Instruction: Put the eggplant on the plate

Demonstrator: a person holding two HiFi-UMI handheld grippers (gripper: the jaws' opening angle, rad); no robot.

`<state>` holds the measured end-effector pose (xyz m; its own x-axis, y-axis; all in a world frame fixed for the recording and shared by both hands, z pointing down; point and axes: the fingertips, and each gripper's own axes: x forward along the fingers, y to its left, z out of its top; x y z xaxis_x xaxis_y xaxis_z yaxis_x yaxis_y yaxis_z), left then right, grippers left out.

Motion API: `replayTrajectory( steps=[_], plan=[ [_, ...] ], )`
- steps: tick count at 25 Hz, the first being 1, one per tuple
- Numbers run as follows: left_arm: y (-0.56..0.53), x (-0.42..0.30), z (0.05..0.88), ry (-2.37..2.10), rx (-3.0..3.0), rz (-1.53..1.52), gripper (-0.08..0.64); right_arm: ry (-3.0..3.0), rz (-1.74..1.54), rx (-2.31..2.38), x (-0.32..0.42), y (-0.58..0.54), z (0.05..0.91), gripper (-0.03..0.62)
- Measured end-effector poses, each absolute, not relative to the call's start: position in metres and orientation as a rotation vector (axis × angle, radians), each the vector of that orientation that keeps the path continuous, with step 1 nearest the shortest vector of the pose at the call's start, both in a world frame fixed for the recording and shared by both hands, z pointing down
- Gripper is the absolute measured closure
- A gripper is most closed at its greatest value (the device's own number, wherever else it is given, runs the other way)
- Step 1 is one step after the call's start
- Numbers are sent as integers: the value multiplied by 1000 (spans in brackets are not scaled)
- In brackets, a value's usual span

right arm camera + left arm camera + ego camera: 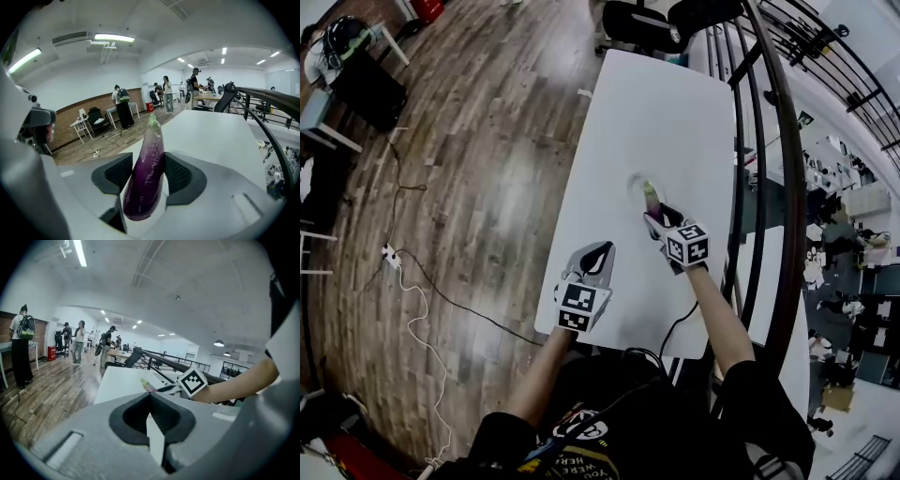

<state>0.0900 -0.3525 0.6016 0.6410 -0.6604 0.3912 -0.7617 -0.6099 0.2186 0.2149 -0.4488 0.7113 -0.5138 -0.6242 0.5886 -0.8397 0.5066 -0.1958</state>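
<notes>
A: Right gripper view: the right gripper (149, 172) has its fingers pinching the eggplant (151, 143) near the thick end. What is the risk?

B: It can pivot and miss the pale plate (635, 180) on the worktop (656, 103). The left gripper (151, 417) has its fingers pressed together, with nothing between them.

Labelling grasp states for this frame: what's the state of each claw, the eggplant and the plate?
left claw: shut, nothing in it.
right claw: shut on the eggplant.
eggplant: gripped around its purple body, green stem end pointing forward, over the plate; can't tell if they touch.
plate: sits on the white table; eggplant not yet released onto it.
</notes>
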Motion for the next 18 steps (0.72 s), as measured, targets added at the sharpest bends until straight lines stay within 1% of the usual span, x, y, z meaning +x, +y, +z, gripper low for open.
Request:
replayTrajectory(
  steps=[7, 18],
  plan=[
    [-347, 67, 618, -1181, 2419, 386, 555, -2121, 654, 1132, 232, -490, 778, 377],
    [-352, 16, 628, -1279, 2315, 370, 555, -1951, 676, 1055, 229, -537, 838, 377]
  ],
)
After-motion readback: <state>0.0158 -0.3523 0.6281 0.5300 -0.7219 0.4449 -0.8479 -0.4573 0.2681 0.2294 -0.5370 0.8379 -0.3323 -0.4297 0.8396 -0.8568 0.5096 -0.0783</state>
